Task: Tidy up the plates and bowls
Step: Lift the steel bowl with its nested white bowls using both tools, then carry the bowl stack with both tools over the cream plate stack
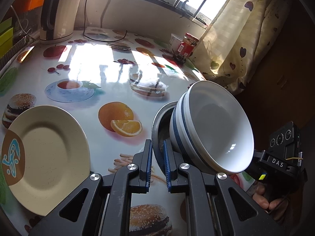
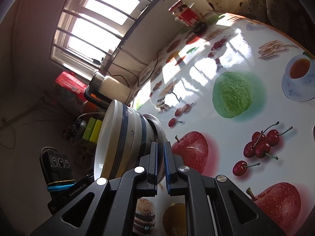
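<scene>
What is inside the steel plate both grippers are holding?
A stack of white bowls with blue bands sits in the steel plate, which the left gripper and right gripper pinch by its rim. The bowls hide the plate's centre.

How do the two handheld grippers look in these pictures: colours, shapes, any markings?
Both the left gripper and the right gripper have black angular linkage arms with silver round rivets and blue ribbed pads. The camera block behind the right gripper reads "DAS"; the left gripper's block carries blue bands and "GenRobot.AI".
</scene>
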